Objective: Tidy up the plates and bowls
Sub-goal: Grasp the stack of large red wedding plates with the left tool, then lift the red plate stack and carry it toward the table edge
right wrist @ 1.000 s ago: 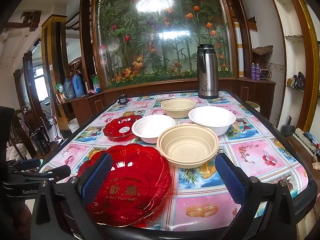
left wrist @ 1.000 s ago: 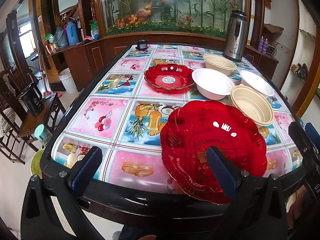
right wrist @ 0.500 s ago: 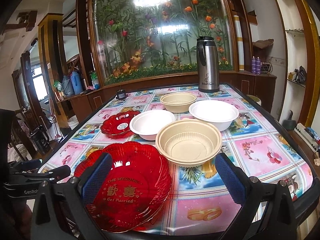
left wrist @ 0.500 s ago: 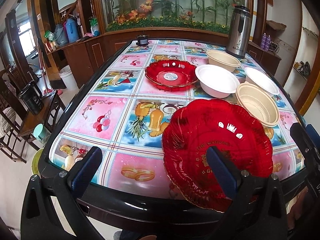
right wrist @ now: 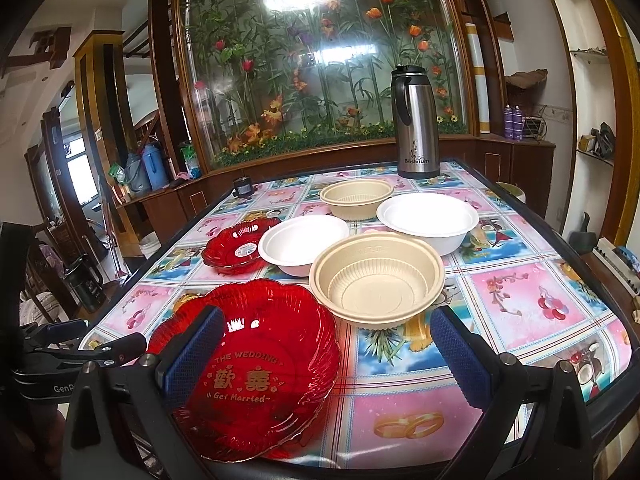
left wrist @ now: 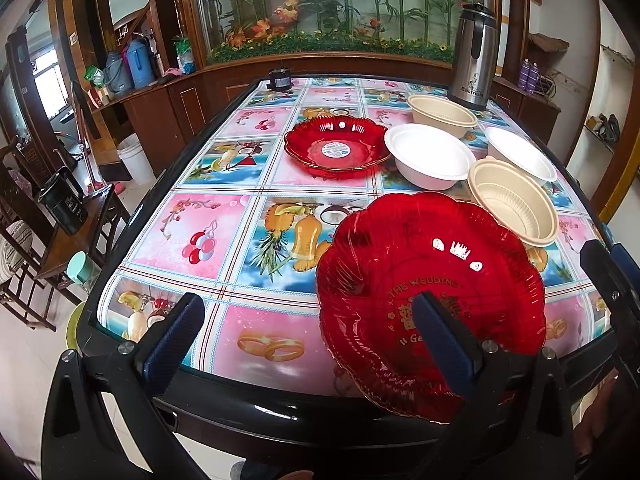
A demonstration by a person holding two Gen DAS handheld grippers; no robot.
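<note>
Both tongs (left wrist: 308, 332) (right wrist: 324, 344) spread wide, level, flanking near red plate (right wrist: 256, 376).

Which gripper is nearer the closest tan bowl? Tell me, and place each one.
Right. The right gripper is open just short of the tan bowl, which lies straight ahead. The left gripper is farther: the bowl lies ahead to its right, beyond the red wedding plate.
</note>
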